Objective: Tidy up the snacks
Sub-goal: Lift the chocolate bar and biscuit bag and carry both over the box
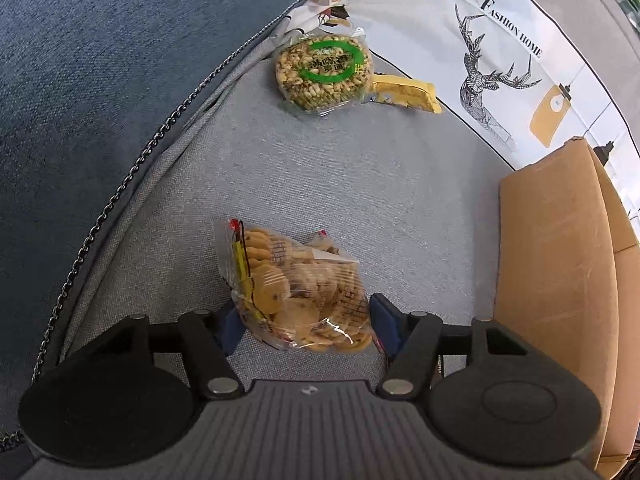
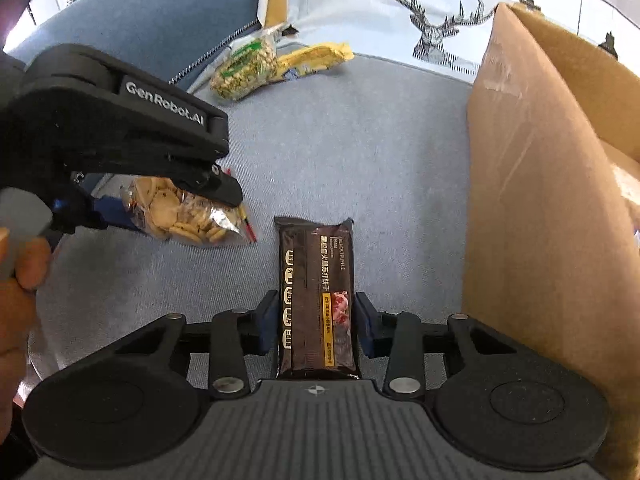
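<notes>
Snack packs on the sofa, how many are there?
4: cookie bag between the left gripper pads, dark biscuit pack in the right gripper, puffed-grain round and yellow pack farther back. The box may hide more.

A bag of small biscuits (image 1: 298,300) is lying on the sofa seat (image 1: 340,184), sitting between the two fingers of the left gripper (image 1: 306,326). To its right, a long biscuit packet (image 2: 316,300) is lying lengthwise between the fingers of the right gripper (image 2: 318,320). Further right, a cardboard box (image 2: 532,208) is standing on the seat, its wall rising beside the packet. Far back, a round puffed-grain cake (image 1: 324,70) is resting against the sofa back (image 1: 120,60), with a wrapped snack (image 1: 406,96) lying just to its right, touching it. Behind both, a printed cloth (image 1: 460,20) is spreading across the back of the seat and running behind the box.
</notes>
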The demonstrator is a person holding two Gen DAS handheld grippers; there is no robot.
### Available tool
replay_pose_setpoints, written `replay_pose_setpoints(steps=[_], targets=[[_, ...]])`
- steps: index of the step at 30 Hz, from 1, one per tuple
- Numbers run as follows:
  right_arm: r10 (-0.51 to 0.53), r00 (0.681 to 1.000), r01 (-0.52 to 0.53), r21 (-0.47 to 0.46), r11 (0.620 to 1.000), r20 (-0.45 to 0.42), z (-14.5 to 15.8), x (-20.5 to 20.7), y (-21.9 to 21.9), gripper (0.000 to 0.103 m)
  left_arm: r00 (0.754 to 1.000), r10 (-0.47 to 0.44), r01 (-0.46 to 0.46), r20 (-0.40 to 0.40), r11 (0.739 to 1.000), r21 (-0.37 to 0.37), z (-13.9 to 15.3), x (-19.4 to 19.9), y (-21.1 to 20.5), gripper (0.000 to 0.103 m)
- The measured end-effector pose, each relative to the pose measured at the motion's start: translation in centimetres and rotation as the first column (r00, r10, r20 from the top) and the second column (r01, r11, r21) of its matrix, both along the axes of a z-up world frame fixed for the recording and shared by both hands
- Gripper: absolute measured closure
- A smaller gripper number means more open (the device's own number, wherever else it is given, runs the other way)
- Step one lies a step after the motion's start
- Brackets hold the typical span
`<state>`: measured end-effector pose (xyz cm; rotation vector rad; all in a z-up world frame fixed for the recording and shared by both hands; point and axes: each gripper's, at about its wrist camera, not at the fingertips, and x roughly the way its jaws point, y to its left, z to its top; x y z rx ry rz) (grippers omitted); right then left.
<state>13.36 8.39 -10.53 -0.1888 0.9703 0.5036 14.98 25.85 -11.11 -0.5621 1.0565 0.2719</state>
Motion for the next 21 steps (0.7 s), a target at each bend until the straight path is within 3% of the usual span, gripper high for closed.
replay_pose_setpoints(steps=[9,21], targets=[[-0.001,1.0,0.001,0.013,1.0,0.031,0.6,-0.1,0.0,0.062,0.999,-0.012,0.011,0.04,1.0,0.024,0.7,-0.2,-0.2,0.04],[0.023,0.969,-0.046,0.09,0.995,0.247,5.3,-2.1,-1.2,0.062,0.979,-0.004,-0.01,0.203,0.997,0.071,4.1,-1.1,-0.5,0.044]])
